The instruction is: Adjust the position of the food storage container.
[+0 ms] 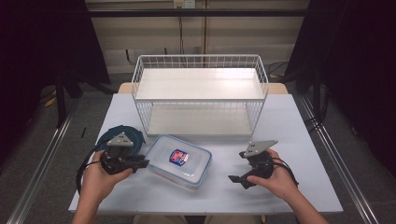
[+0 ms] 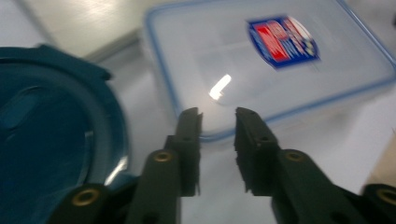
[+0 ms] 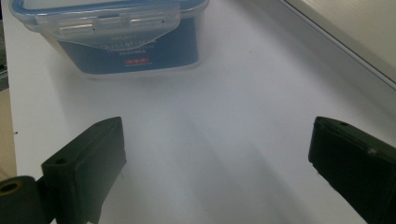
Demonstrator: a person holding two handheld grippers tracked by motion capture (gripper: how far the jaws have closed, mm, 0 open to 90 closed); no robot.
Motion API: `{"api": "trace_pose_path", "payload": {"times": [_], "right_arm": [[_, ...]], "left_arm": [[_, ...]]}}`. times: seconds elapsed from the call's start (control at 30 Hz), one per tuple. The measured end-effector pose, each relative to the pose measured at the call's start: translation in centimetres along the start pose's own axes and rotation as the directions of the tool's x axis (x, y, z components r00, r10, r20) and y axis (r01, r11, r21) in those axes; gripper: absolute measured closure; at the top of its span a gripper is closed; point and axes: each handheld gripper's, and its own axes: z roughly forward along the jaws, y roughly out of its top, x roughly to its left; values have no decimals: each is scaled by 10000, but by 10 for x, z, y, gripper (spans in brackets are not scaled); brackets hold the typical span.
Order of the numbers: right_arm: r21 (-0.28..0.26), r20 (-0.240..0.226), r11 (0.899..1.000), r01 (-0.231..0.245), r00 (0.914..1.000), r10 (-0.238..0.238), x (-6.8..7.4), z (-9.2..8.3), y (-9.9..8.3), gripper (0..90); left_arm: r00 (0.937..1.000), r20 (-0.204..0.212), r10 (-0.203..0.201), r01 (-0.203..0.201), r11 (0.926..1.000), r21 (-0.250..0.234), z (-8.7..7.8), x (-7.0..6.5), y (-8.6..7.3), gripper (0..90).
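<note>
Left claw [image 2: 218,116] gapped above container [image 2: 275,60] edge

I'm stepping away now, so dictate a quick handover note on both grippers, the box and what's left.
Left gripper: fingers narrowed, nothing between them, tips just short of the box edge, beside the blue lid.
Right gripper: open, empty, on the table, aimed at the box from the right.
Box: lidded, mid-table in front of the rack.
Done: nothing lifted or moved.
Left: probably grip the box; rack shelves are bare.
</note>
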Motion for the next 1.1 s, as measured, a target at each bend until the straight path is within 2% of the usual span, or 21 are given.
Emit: {"api": "trace_pose_path", "payload": {"times": [0.1, 0.13, 0.2, 0.27, 0.37, 0.47, 0.5, 0.53, 0.57, 0.6, 0.67, 0.7, 0.73, 0.77, 0.83, 0.87, 0.9, 0.93, 0.97, 1.03, 1.1], "right_arm": [[-8, -83, 10000, 50, 10000, -50, 0, 1, 0, 36], [23, -64, 10000, 1, 10000, -1, 1, 1, 0, 36], [79, -91, 10000, 32, 10000, -31, 2, 2, 0, 37], [116, -156, 9999, 86, 9998, -84, 3, 3, 0, 40], [187, -192, 9997, 154, 9997, -150, 5, 5, 0, 44], [195, -298, 9996, 209, 9993, -204, 6, 6, 0, 44], [199, -352, 9996, 191, 9992, -184, 6, 6, 0, 44], [203, -359, 9996, 194, 9992, -187, 6, 6, 0, 44], [207, -324, 9996, 180, 9993, -173, 6, 6, 0, 44], [194, -338, 9996, 212, 9992, -205, 6, 6, 0, 44], [132, -292, 9996, 244, 9993, -240, 6, 6, -1, 44], [168, -324, 9997, 168, 9993, -162, 7, 5, -1, 44], [179, -263, 9997, 172, 9995, -167, 7, 5, -1, 44], [171, -285, 9997, 166, 9995, -161, 7, 4, -1, 44], [172, -260, 9997, 200, 9995, -195, 7, 4, -2, 44], [170, -299, 9996, 211, 9993, -206, 8, 3, -2, 44], [173, -273, 9997, 189, 9995, -184, 9, 4, -2, 45], [184, -304, 9995, 273, 9992, -268, 9, 4, -2, 45], [231, -329, 9993, 280, 9991, -272, 10, 4, -2, 46], [186, -448, 9994, 290, 9986, -282, 12, 3, -2, 68], [239, -749, 9991, 347, 9967, -328, 15, 3, -1, 140]], "left_arm": [[9967, -653, -482, 459, 9983, -353, -7, 5, -1, 863], [9954, -674, -686, 659, 9970, -408, -7, 6, -1, 900], [9942, -912, -578, 534, 9974, -494, -6, 6, -1, 900], [9929, -1109, -434, 397, 9986, -352, -2, 4, 1, 900], [9932, -1115, -345, 323, 9992, -217, 7, 3, 3, 900], [9886, -1492, -213, 205, 9998, -71, 13, 4, 4, 900], [9879, -1513, -354, 333, 9993, -168, 16, 4, 4, 900], [9863, -1617, -324, 313, 9995, -96, 17, 5, 4, 900], [9821, -1857, -319, 307, 9995, -93, 18, 5, 5, 900], [9835, -1731, -519, 491, 9986, -206, 20, 5, 5, 900], [9802, -1912, -509, 488, 9987, -158, 23, 5, 5, 900], [9833, -1798, -290, 314, 9994, 107, 23, 6, 6, 900], [9828, -1800, -410, 410, 9992, -39, 26, 6, 6, 900], [9801, -1955, -357, 376, 9993, 58, 27, 5, 6, 900], [9815, -1895, -272, 318, 9993, 216, 30, 7, 6, 900], [9789, -2008, -386, 456, 9985, 305, 32, 7, 5, 900], [9784, -2046, -301, 384, 9986, 369, 33, 7, 5, 900], [9795, -2008, -190, 296, 9983, 499, 33, 7, 4, 900], [9817, -1882, -288, 393, 9979, 523, 33, 6, 4, 900], [9874, -1416, -708, 754, 9968, 279, 35, 5, 3, 900], [9876, -1430, -641, 691, 9971, 306, 35, 3, 3, 900]]}}
